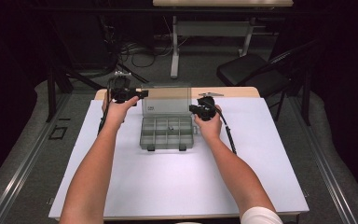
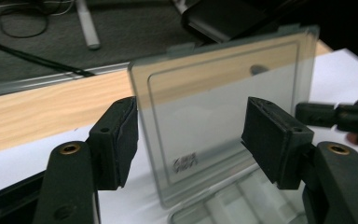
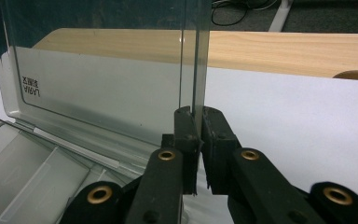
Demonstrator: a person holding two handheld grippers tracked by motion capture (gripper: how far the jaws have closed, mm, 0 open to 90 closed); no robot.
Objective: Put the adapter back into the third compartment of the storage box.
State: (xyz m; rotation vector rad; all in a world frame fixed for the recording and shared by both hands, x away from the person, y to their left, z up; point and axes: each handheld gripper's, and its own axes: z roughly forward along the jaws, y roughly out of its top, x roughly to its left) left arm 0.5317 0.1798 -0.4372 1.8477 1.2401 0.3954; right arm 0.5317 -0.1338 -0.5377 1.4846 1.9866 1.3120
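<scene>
A clear grey compartment box [image 1: 143, 136] stands in the middle of the white table top, its lid [image 1: 165, 99] raised upright at the back. My right gripper [image 3: 198, 122] is shut on the lid's right edge [image 3: 195, 56], with the thin plastic pinched between the pads; in the high view it [image 1: 195, 110] sits at the box's right rear corner. My left gripper [image 2: 191, 140] is open in front of the lid [image 2: 214, 98], and its left pad [image 2: 121, 140] lines up with the lid's left edge without pressing it. From above, the left gripper [image 1: 140, 94] hovers at the lid's upper left corner.
A white sheet [image 1: 177, 182] covers the table, with a wooden strip [image 1: 242, 92] along the far edge. Behind it are a black folding chair [image 1: 247, 70], another table's legs [image 1: 174, 51] and cables on the floor. My right gripper [image 2: 340, 119] also appears in the left gripper view.
</scene>
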